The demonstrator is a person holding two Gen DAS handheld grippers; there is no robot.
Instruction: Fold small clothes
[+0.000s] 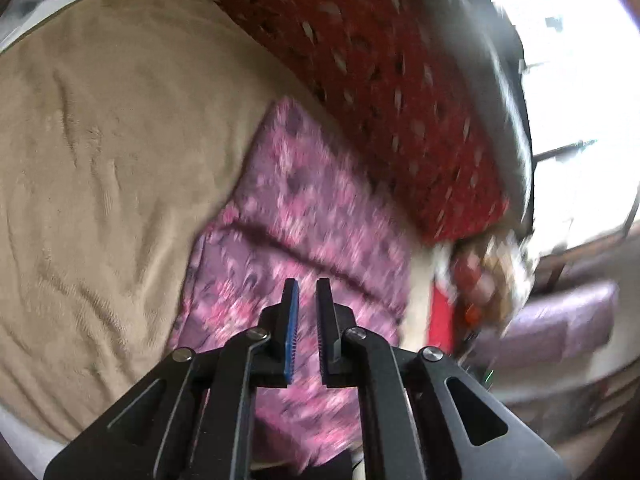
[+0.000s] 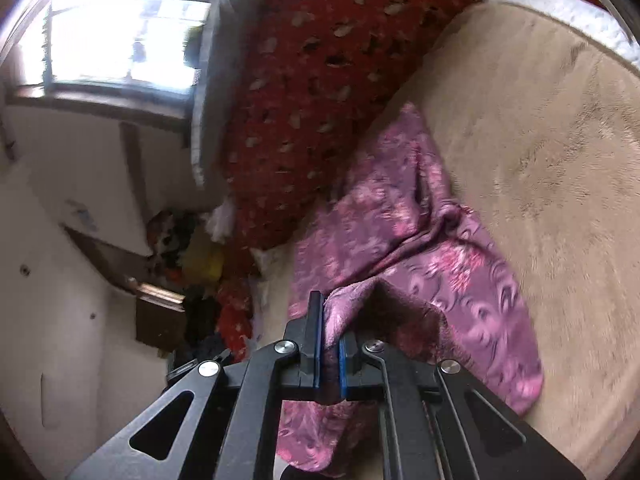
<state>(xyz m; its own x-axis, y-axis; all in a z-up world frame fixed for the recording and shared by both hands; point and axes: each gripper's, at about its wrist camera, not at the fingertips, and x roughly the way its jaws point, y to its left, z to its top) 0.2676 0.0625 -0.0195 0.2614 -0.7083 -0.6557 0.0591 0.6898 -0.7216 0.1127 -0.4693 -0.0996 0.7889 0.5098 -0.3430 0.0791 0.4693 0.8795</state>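
Two grippers: right gripper (image 2: 329,312) fingers pinch the pink garment (image 2: 404,248); left gripper (image 1: 307,286) seemingly empty, fingers slightly apart.

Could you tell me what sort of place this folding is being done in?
Probably a bedroom at home: a beige plush blanket covers what looks like a bed, a red patterned quilt is heaped beside it, and a window lights the room.

left gripper (image 1: 307,286) slightly parted, right gripper (image 2: 332,312) clamped
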